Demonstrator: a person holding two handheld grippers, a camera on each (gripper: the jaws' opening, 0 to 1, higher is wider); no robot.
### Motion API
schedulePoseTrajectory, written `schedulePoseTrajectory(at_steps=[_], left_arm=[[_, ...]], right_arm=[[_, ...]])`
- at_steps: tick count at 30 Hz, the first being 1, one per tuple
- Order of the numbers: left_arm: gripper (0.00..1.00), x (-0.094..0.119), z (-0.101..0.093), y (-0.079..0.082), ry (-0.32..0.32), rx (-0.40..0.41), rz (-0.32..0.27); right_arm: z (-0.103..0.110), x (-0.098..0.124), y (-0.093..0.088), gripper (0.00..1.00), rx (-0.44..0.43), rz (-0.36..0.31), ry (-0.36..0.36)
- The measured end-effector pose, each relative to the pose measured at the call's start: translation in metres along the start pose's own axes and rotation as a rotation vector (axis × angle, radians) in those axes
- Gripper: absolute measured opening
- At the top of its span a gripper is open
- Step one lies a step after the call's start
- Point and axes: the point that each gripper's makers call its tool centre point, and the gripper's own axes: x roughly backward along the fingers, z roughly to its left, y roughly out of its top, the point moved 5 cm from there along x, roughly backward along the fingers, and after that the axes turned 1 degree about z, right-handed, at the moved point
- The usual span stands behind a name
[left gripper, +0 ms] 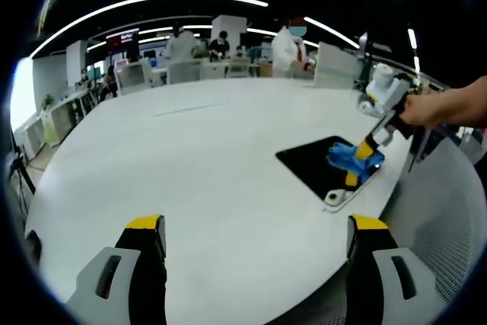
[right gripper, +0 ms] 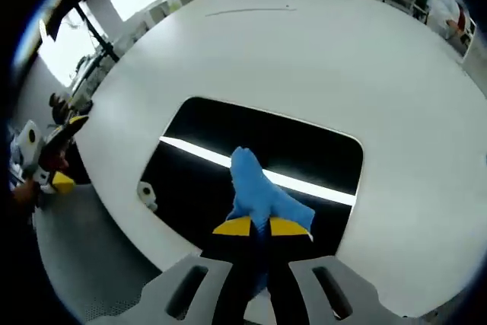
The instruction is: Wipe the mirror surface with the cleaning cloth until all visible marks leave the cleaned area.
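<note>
While pressed under the blue cleaning cloth (right gripper: 259, 192), lies flat on the white table (right gripper: 304, 58): the mirror (right gripper: 304, 154), dark and rounded at the corners, reflecting a bright ceiling strip across its middle. Sits close to the table's near edge, with a small round fitting (right gripper: 147, 193) at one corner. Clamped on the cloth, the right gripper (right gripper: 261, 227), jaws closed tight with yellow tips nearly touching; seen also from the left gripper view (left gripper: 364, 159), held by a hand (left gripper: 441, 106). Hangs apart over bare tabletop, the left gripper (left gripper: 255, 226), jaws wide and holding nothing. No marks discernible on the glass from here. Best done with the cloth kept flat, even downward pressure, overlapping strokes edge to edge, steering clear of the corner fitting and keeping the mirror from sliding toward the table edge.
</note>
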Motion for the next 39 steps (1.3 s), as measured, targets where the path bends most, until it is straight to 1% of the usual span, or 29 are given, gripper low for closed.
schedulePoseTrajectory(at_steps=[3,5,7,11,15,23,29,32,34,39], left_arm=[[0.99,0.000,0.000,0.000,0.000,0.002,0.001],[0.99,0.000,0.000,0.000,-0.003,-0.002,0.002],[0.99,0.000,-0.001,0.000,-0.006,-0.004,0.005],[0.99,-0.001,-0.001,-0.001,-0.007,-0.003,0.009],[0.99,-0.001,-0.002,-0.002,-0.010,-0.004,0.014],[0.99,-0.001,-0.001,-0.003,-0.007,0.002,0.018],[0.99,0.000,-0.001,-0.004,0.001,0.009,0.023],[0.99,0.000,-0.002,-0.003,-0.004,0.007,0.022],[0.99,0.000,-0.002,-0.004,-0.006,0.006,0.022],[0.99,-0.001,-0.002,-0.004,-0.011,0.006,0.026]], right_arm=[[0.010,0.005,-0.016,0.00,0.007,0.028,0.023],[0.014,0.008,-0.024,0.00,0.010,0.038,0.031],[0.017,0.009,-0.028,0.01,0.022,0.048,0.035],[0.015,0.008,-0.026,0.01,0.036,0.050,0.037],[0.012,0.009,-0.026,0.01,0.034,0.060,0.071],[0.000,0.013,-0.031,0.01,0.024,0.066,0.079],[-0.019,0.019,-0.038,0.00,0.007,0.069,0.069],[-0.032,0.024,-0.044,0.01,-0.021,0.070,0.063],[-0.035,0.025,-0.046,0.01,-0.023,0.073,0.058],[-0.032,0.024,-0.043,0.01,-0.011,0.091,0.047]])
